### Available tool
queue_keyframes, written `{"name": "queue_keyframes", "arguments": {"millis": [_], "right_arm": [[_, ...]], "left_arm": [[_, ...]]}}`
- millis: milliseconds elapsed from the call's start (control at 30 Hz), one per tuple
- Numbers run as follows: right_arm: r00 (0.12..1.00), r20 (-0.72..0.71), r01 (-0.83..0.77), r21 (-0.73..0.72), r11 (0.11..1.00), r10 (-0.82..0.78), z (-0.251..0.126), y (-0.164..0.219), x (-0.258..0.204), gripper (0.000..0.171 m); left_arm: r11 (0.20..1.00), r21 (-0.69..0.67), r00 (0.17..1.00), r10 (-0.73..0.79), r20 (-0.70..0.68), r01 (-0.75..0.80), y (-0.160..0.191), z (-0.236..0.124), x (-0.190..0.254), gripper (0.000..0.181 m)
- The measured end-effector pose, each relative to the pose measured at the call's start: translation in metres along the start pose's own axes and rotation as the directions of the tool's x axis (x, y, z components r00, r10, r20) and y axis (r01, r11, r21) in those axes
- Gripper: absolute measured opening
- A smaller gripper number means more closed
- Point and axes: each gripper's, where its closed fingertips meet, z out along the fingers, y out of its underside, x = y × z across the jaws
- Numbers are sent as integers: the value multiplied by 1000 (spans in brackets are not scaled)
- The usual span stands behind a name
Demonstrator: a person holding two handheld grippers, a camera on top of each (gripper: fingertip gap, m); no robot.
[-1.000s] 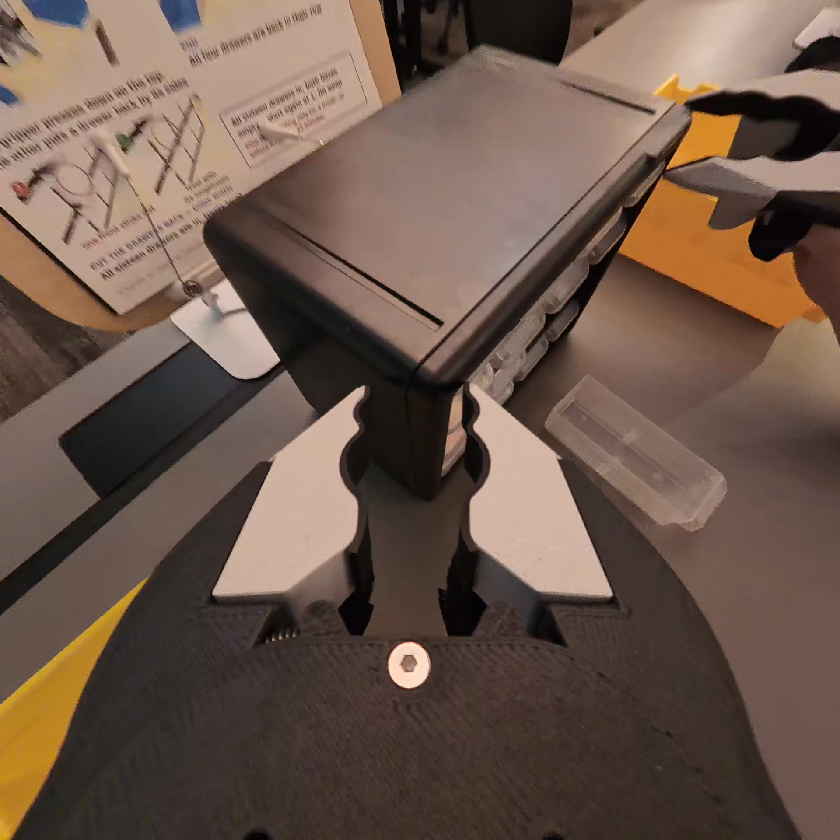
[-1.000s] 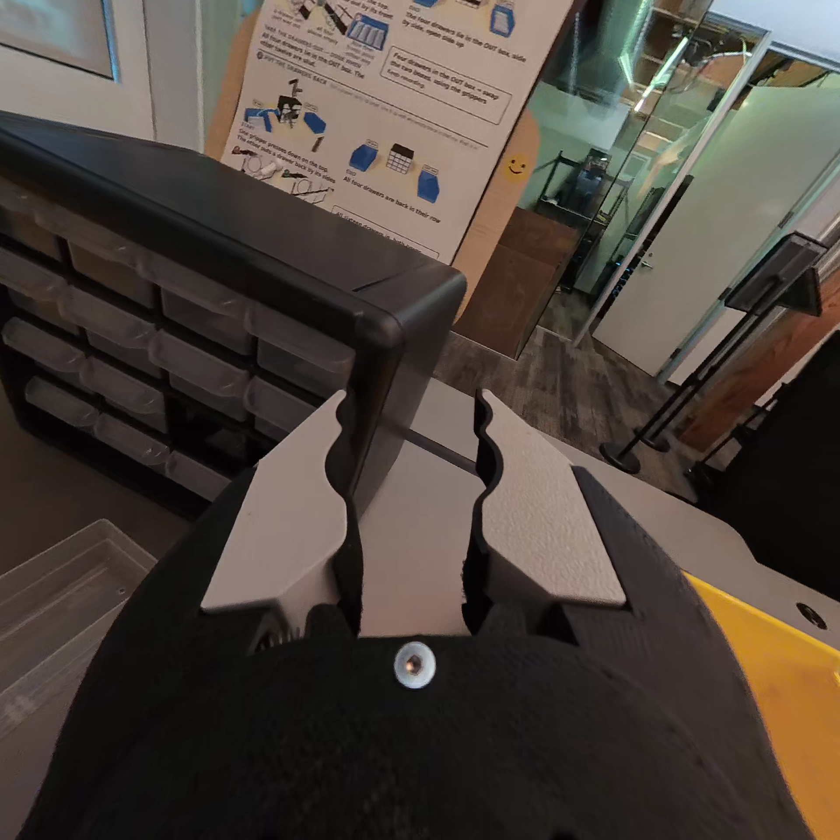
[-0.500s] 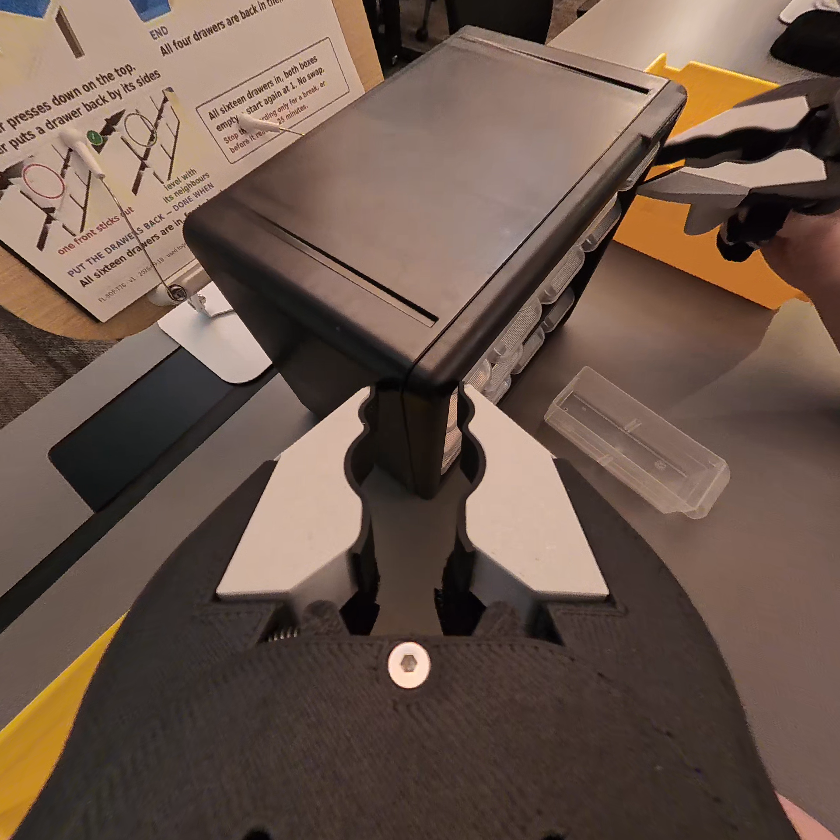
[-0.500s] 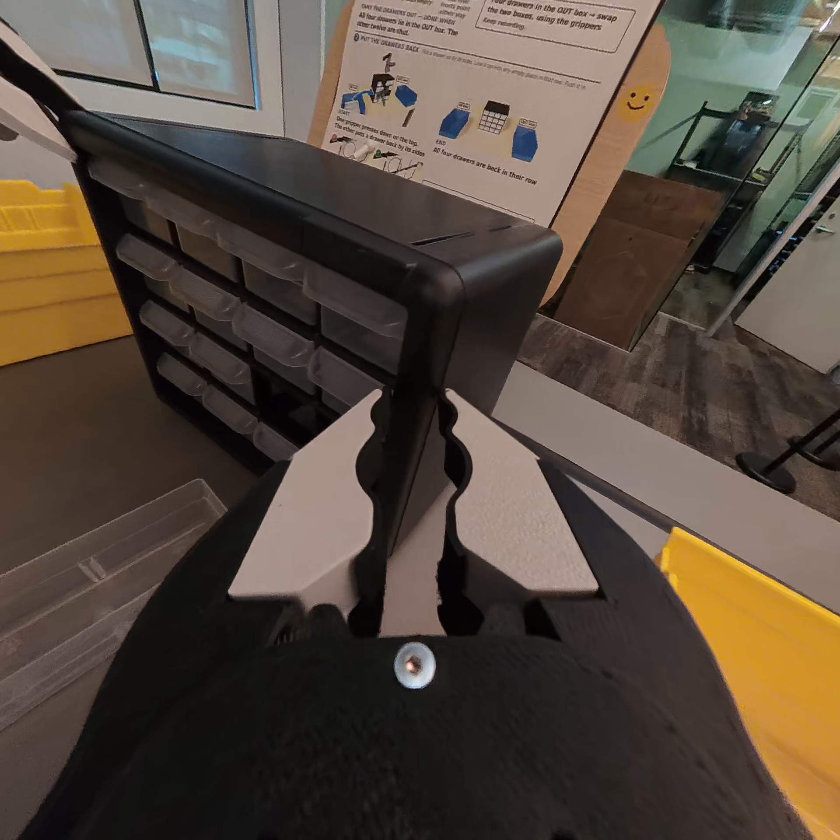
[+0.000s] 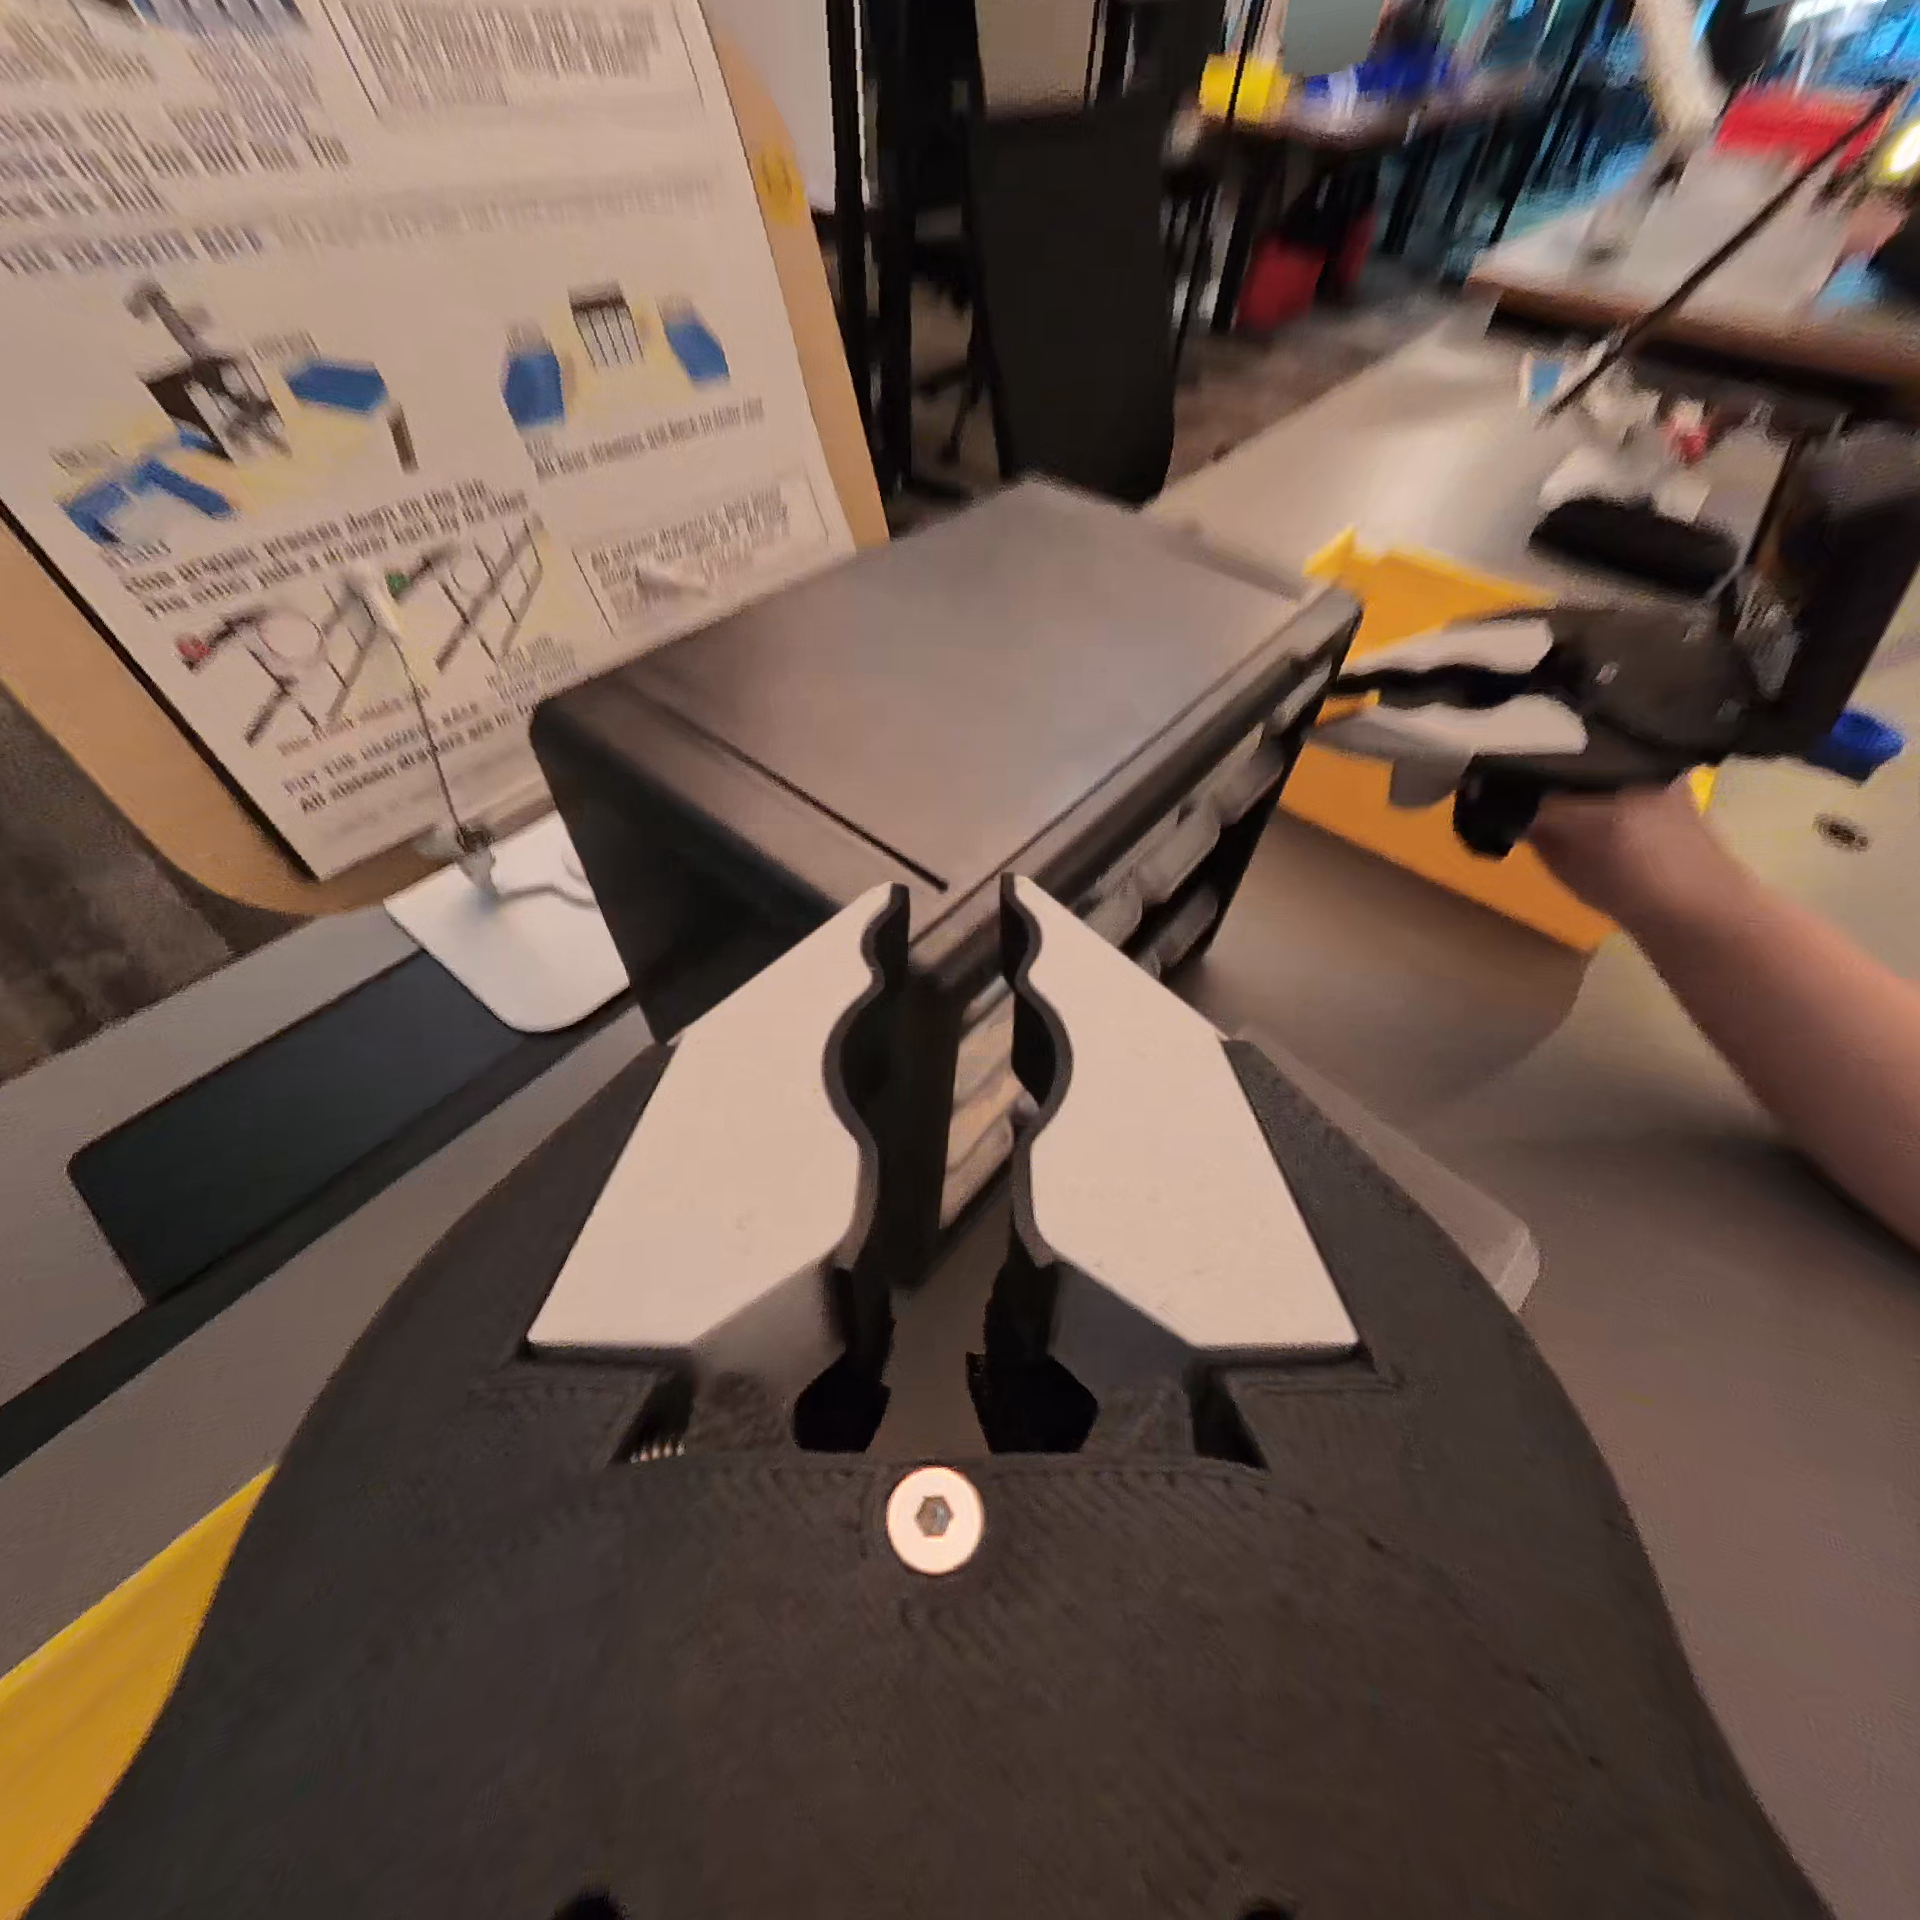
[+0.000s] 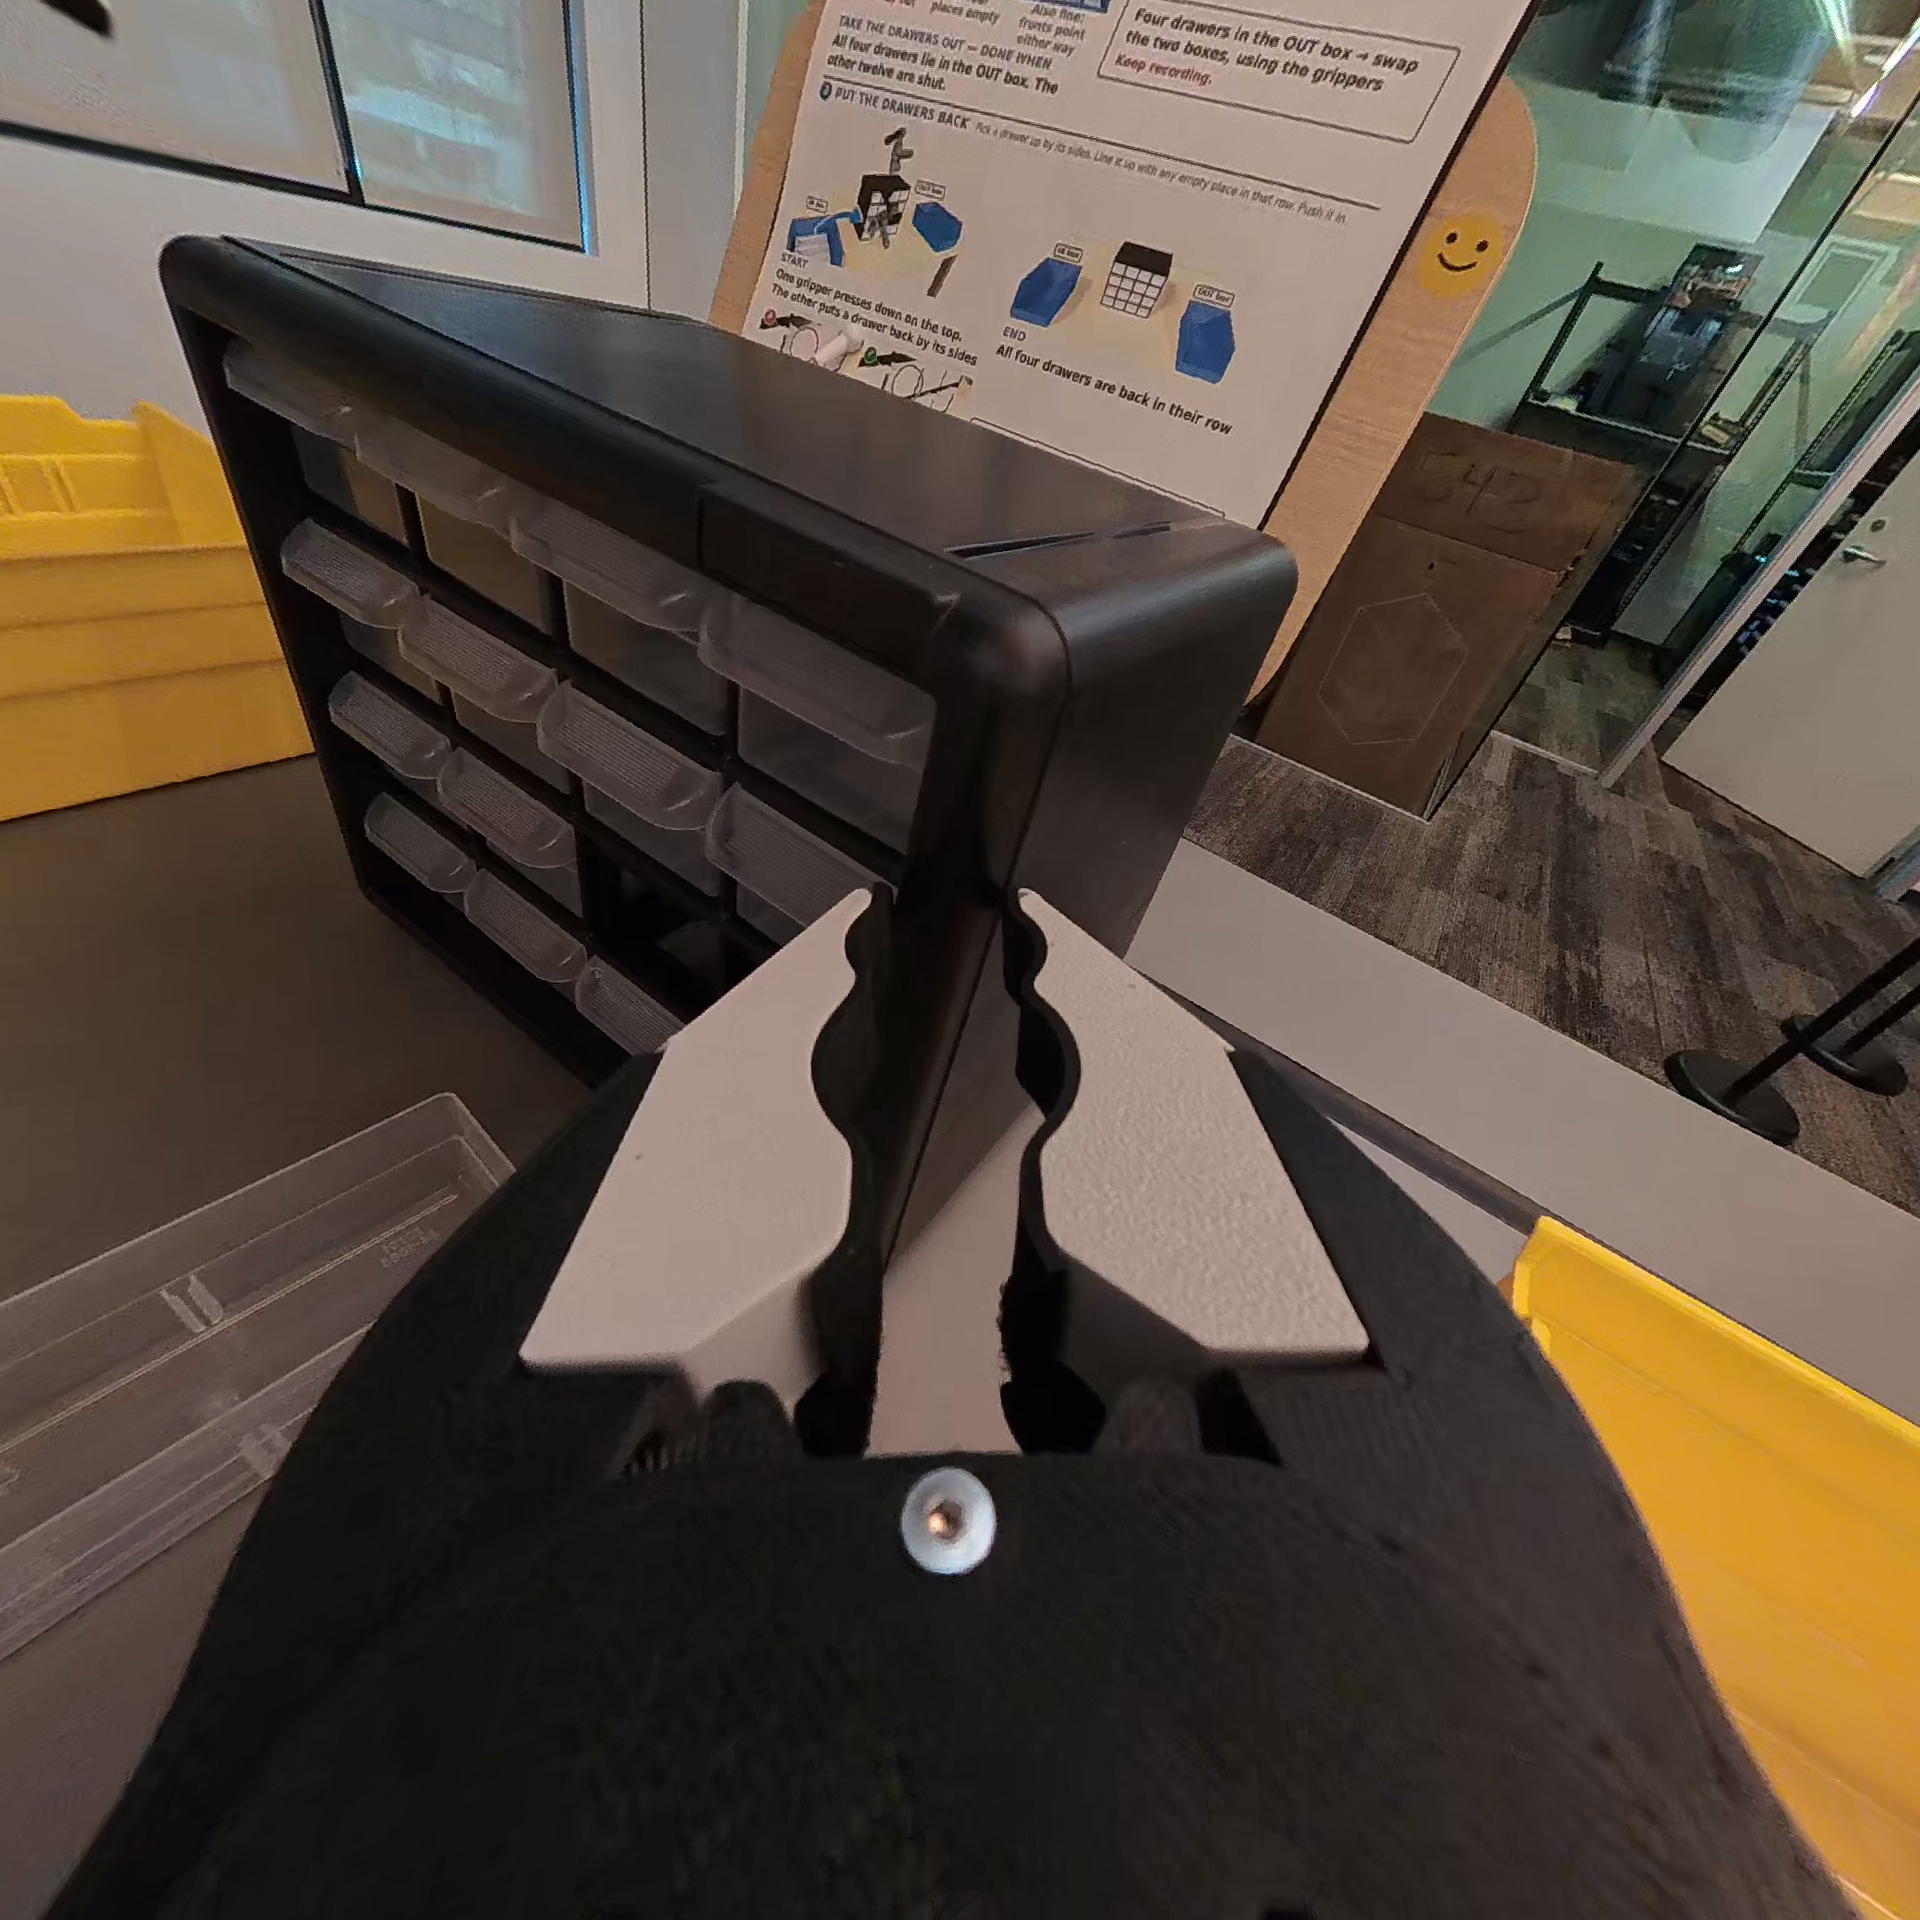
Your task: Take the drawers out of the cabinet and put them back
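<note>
The black cabinet (image 5: pixel 935 707) with clear drawers stands on the grey table. My left gripper (image 5: pixel 954 894) is shut on its near front corner edge. My right gripper (image 5: pixel 1340 698), held by a hand, is at the cabinet's far front corner. In the right wrist view the right gripper (image 6: pixel 951 899) is closed on the cabinet's (image 6: pixel 727 468) vertical front corner edge. Most slots hold drawers; one lower slot (image 6: pixel 655 914) looks dark and empty. A clear drawer (image 6: pixel 208 1299) lies on the table in front, open side up; its end shows in the left wrist view (image 5: pixel 1496 1247).
Yellow bins stand at either end of the cabinet (image 6: pixel 104 582) (image 6: pixel 1714 1455) (image 5: pixel 1455 810). An instruction poster (image 5: pixel 364 416) stands behind, with a white stand base (image 5: pixel 499 935) at its foot. The table's far edge (image 6: pixel 1455 1039) runs close behind the cabinet. Spacing between my two grippers at the tips: around 25 cm.
Both grippers have narrowed onto the cabinet's front corners. The left view has tilted up and is blurred. The right view has pulled back, showing more of the cabinet front.
</note>
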Motion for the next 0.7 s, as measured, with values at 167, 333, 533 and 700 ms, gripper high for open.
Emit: {"name": "queue_keyframes", "arguments": {"millis": [167,333,533,700], "right_arm": [[1000,-3,-23,2,1000,23,1,1,2,20],[1000,-8,-19,6,1000,19,1,1,1,20],[1000,-14,-10,4,1000,10,2,1,1,20],[997,-74,0,-24,1000,-2,-3,5,4,29]], "left_arm": [[1000,-22,1000,-21,-4,21,6,12,-7,11],[999,-23,999,-38,-20,37,7,29,-10,8],[996,-57,997,-67,-51,64,19,39,-15,0],[996,-34,992,-85,-89,82,19,41,-15,0]]}}
